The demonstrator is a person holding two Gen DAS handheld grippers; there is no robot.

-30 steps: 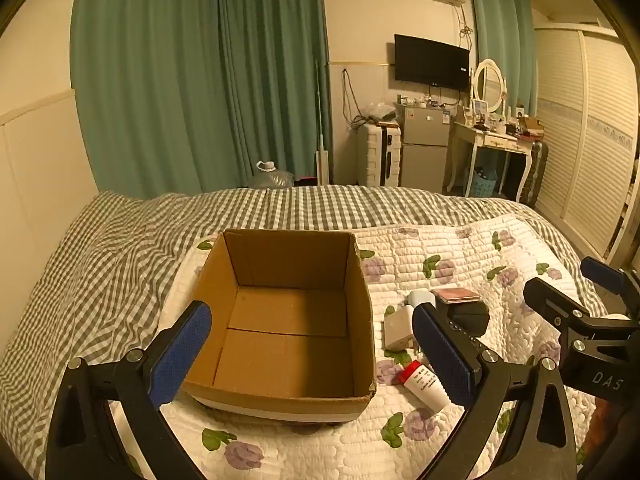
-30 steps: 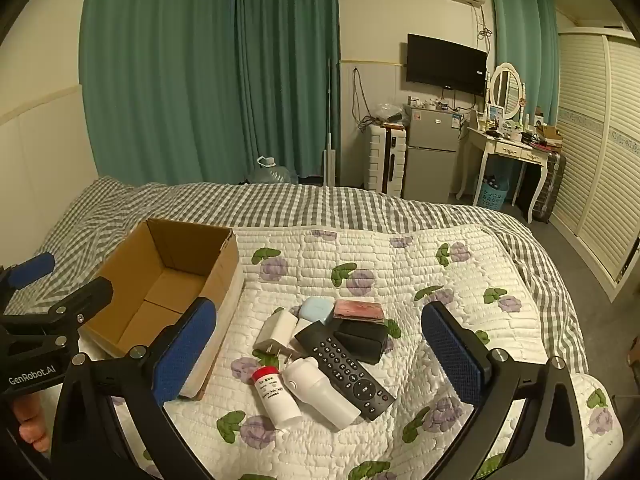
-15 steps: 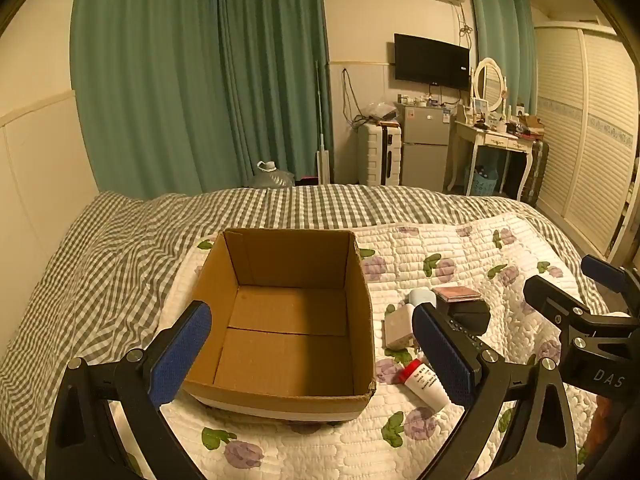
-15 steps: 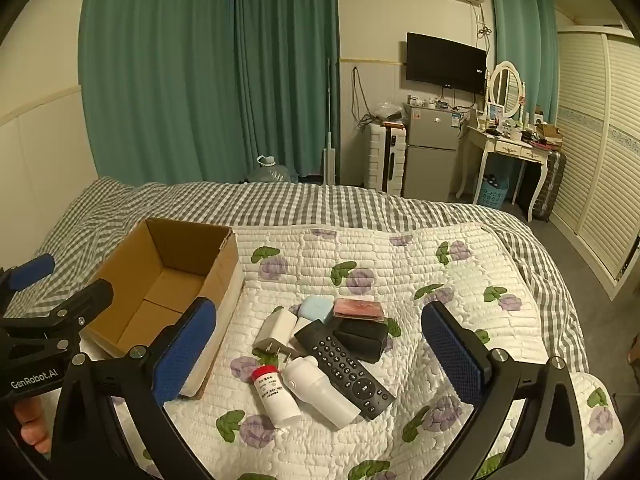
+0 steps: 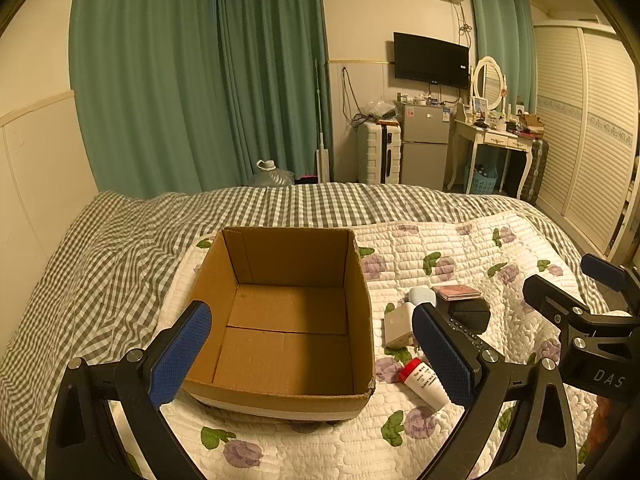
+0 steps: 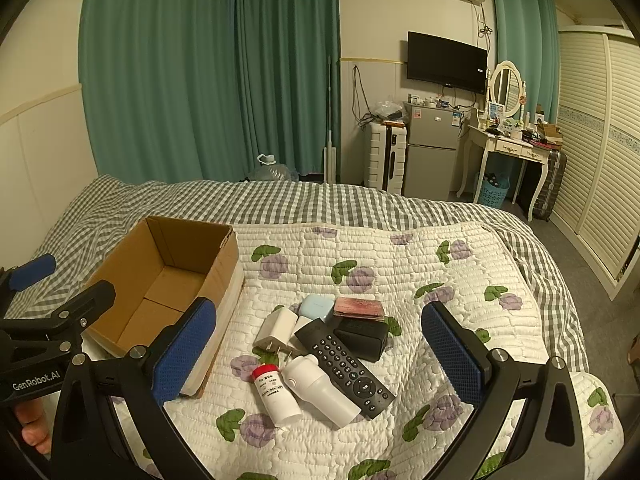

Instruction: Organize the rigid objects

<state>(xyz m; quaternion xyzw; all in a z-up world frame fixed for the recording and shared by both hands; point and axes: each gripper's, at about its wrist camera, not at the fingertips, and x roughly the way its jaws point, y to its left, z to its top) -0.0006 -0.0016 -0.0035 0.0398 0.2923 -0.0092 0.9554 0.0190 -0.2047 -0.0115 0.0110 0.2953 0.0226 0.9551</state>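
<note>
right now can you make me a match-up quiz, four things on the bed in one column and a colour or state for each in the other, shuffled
Things:
1. cardboard box
2. remote control
3. small bottle
4. earbud case

Descriptions:
a. pale blue
b. red cap, lying on its side
c. open top, nothing inside
d. black with rows of buttons

Pairs: 1-c, 2-d, 3-b, 4-a

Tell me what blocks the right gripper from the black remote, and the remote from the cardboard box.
Nothing visible blocks the open right gripper from the black remote. The white bottle lies against its near edge. Toward the cardboard box, white chargers lie between; lifting clears them.
</note>
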